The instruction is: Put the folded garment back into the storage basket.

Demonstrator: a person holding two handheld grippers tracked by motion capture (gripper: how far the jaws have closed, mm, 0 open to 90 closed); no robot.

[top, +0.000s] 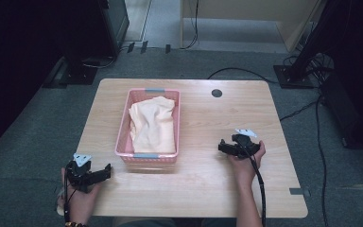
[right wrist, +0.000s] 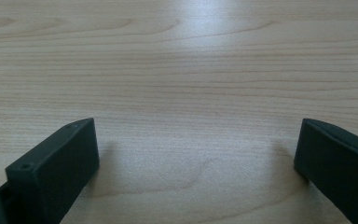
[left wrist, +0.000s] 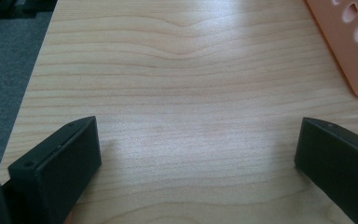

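A light wooden desk [top: 203,184] with rounded corners stands on grey carpet, its grain running from side to side. Near its far edge, a little right of the middle, sits a round dark cable hole [top: 216,93]. Beyond the far edge the room shows dark equipment stands at both sides, black cables trailing over the carpet at the right, and pale wooden furniture at the back.

A pink plastic basket [top: 124,127] lies on the desk left of the middle, its long sides running from the near edge toward the far edge, with grey grips on its two short ends. Inside it a pale yellow cloth [top: 153,123] is bunched up and covers most of the floor of the basket, rising to about the rim.

The left gripper [top: 105,171] is held over the near left corner of the desk, pointing toward the basket's near short end and just clear of it. Its jaws are spread wide over bare wood, and in the left gripper view [left wrist: 198,144] a perforated pink corner of the basket appears at the upper right.

The right gripper [top: 223,146] rests near the right edge of the desk, well apart from the basket and pointing toward it. Its jaws too stand wide apart, with nothing between them but wood grain [right wrist: 198,144].
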